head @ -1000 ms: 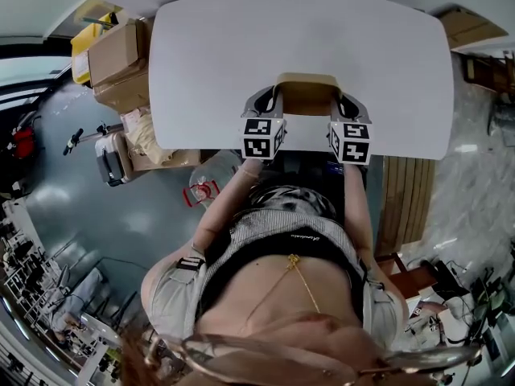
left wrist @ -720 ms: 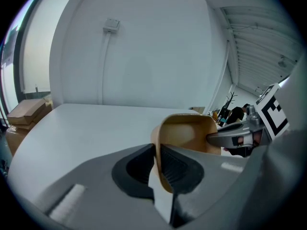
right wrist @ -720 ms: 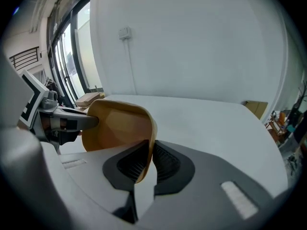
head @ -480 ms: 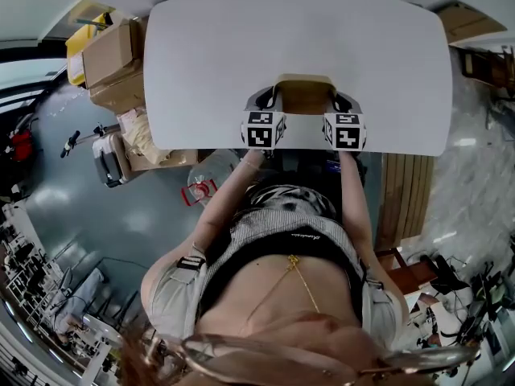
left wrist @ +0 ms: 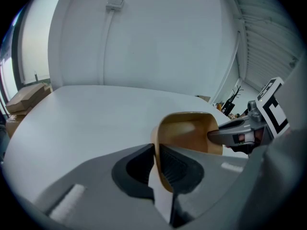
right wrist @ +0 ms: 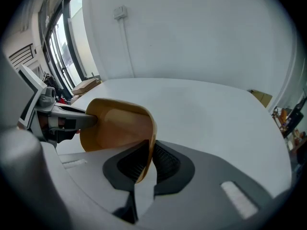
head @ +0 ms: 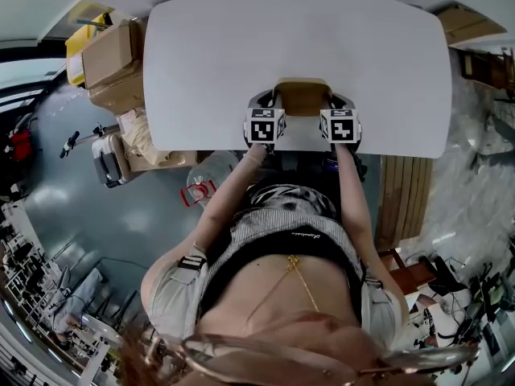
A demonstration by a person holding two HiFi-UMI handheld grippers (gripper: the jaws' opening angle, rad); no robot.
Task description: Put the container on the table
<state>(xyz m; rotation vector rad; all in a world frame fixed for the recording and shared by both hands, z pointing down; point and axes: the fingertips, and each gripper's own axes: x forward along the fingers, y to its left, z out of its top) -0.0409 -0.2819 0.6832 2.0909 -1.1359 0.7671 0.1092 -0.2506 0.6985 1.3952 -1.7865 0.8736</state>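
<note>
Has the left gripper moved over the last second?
Yes. The left gripper has shifted farther in over the table, away from its near edge, still clamped on the container.

Left hand-held gripper (left wrist: 155,153) and right hand-held gripper (right wrist: 149,156) both clamp the container (head: 302,97).

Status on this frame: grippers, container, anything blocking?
Both shut: left gripper and right gripper on opposite walls of the container. Container over the table near edge, contact unclear. No obstruction visible.
</note>
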